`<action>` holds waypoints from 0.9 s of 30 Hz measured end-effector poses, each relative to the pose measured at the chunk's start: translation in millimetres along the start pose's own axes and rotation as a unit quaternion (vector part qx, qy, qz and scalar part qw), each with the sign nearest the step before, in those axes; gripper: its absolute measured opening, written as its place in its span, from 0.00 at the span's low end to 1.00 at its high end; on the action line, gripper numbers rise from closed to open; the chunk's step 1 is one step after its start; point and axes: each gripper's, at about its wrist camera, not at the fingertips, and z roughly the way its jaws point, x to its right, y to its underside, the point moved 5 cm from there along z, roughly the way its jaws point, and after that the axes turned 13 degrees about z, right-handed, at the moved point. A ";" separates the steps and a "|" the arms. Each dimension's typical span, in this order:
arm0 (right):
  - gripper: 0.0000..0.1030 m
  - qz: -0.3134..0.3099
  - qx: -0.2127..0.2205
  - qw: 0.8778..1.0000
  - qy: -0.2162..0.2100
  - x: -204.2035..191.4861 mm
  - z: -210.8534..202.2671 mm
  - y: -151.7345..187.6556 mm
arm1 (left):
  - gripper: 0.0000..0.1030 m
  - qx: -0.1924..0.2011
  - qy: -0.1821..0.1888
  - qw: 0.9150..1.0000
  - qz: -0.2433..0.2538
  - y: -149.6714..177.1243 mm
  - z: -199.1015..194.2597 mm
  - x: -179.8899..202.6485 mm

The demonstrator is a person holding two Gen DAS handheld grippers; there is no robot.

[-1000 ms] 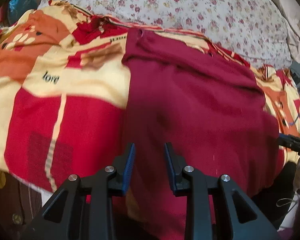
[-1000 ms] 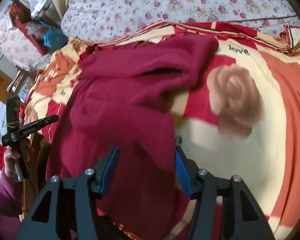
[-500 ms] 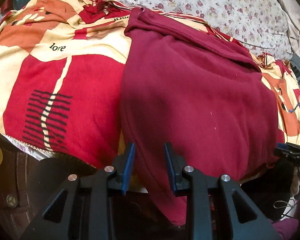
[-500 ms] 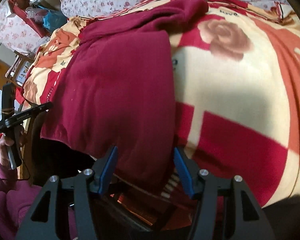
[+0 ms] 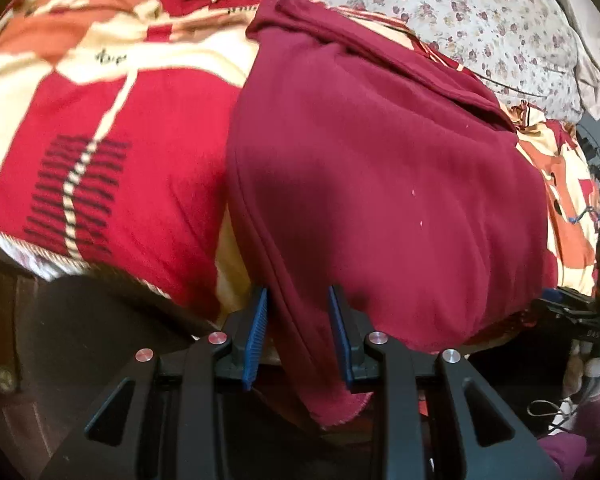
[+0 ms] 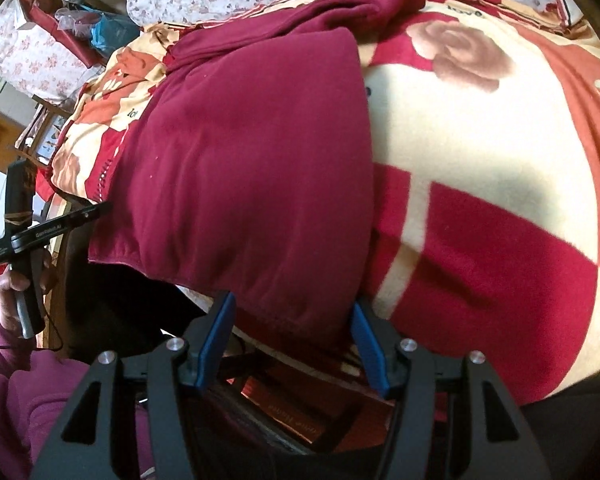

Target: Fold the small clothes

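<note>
- 2 hand-held grippers are in view, 1 per hand: the left hand-held gripper [image 5: 298,334] and the right hand-held gripper [image 6: 292,340], each with 2 blue-padded fingers.
- Both stand open, the left fairly narrow and the right wider, each straddling the near hem of the garment without pinching it.
- 1 maroon garment [image 5: 380,168] lies flat on the bed, its near edge hanging over the bed's front edge.
- 1 red, cream and orange blanket [image 5: 112,152] lies under it; 1 brown rose print [image 6: 464,56] shows to the garment's right.
- Farthest, 1 floral sheet [image 5: 480,20] covers the rest of the bed.
- Against 1 second ago, both grippers have drawn back from over the cloth to its hem, and the openings look unchanged.
</note>
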 end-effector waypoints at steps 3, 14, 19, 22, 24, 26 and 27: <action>0.59 -0.006 -0.001 1.000 0.000 -1.3 1.8 -0.3 | 0.08 -0.011 -0.002 1.000 -0.003 3.7 7.1 1.7; 0.52 0.027 0.006 0.999 -0.045 3.0 -1.9 -11.2 | 0.08 -0.032 0.018 0.999 -0.014 9.8 22.1 10.8; 0.52 0.020 0.011 0.999 -0.046 3.0 -3.0 -21.5 | 0.08 -0.036 0.028 0.998 -0.034 9.6 28.2 7.3; 0.47 -0.002 0.011 0.999 -0.040 -6.6 2.7 -19.8 | 0.08 -0.037 0.034 0.998 -0.039 12.2 28.5 4.2; 0.25 -0.005 0.025 0.998 -0.050 -11.3 2.7 -19.6 | 0.08 -0.038 0.036 0.998 -0.041 12.7 28.8 3.8; 0.15 -0.001 0.025 0.998 -0.060 -12.5 5.8 -17.7 | 0.05 -0.036 0.039 0.998 -0.043 13.6 29.1 4.2; 0.14 -0.003 0.022 0.998 -0.058 -12.9 8.9 -15.6 | 0.00 -0.033 0.041 0.998 -0.042 13.8 28.5 4.9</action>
